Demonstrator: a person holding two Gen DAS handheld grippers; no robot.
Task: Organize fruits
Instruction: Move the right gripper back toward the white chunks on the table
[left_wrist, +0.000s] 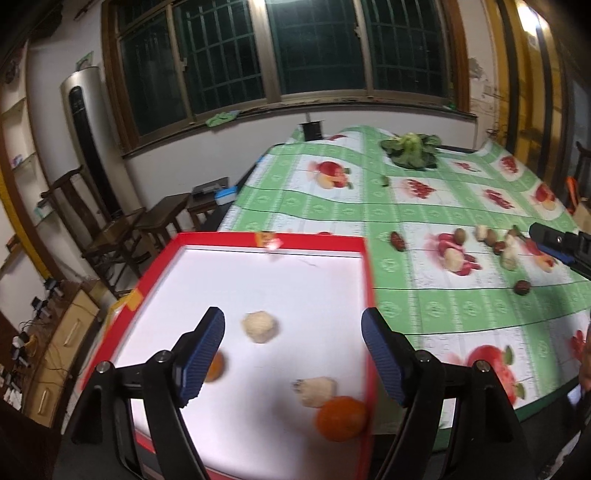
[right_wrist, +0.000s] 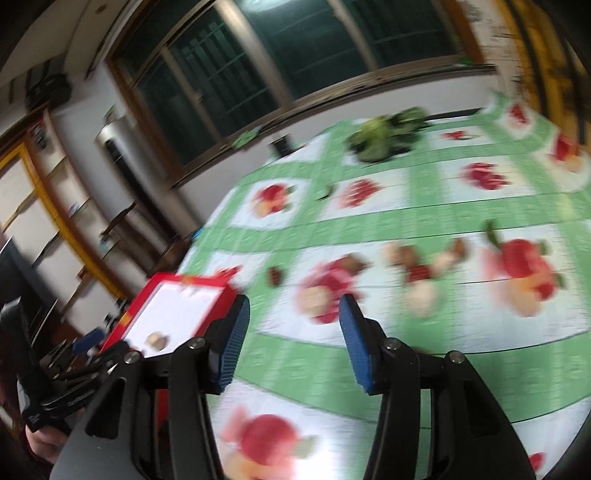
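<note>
A red-rimmed box (left_wrist: 368, 280) with a white floor lies at the table's left end. In it rest an orange (left_wrist: 340, 418), a second orange (left_wrist: 215, 366) partly behind my left finger, and two pale peeled fruits (left_wrist: 259, 326) (left_wrist: 317, 390). My left gripper (left_wrist: 293, 356) hovers open above the box, with nothing between its fingers. More small fruits (left_wrist: 453, 258), pale and brown, lie scattered on the cloth to the right. My right gripper (right_wrist: 291, 339) is open and empty over the green cloth, with the blurred scattered fruits (right_wrist: 421, 291) ahead of it and the box (right_wrist: 177, 306) to its left.
A green-and-white tablecloth (left_wrist: 424, 306) printed with fruit pictures covers the table. A leafy green vegetable (left_wrist: 412, 149) lies at the far end. Wooden chairs (left_wrist: 122, 229) stand left of the table by the wall. My other gripper's tip (left_wrist: 554, 240) shows at the right edge.
</note>
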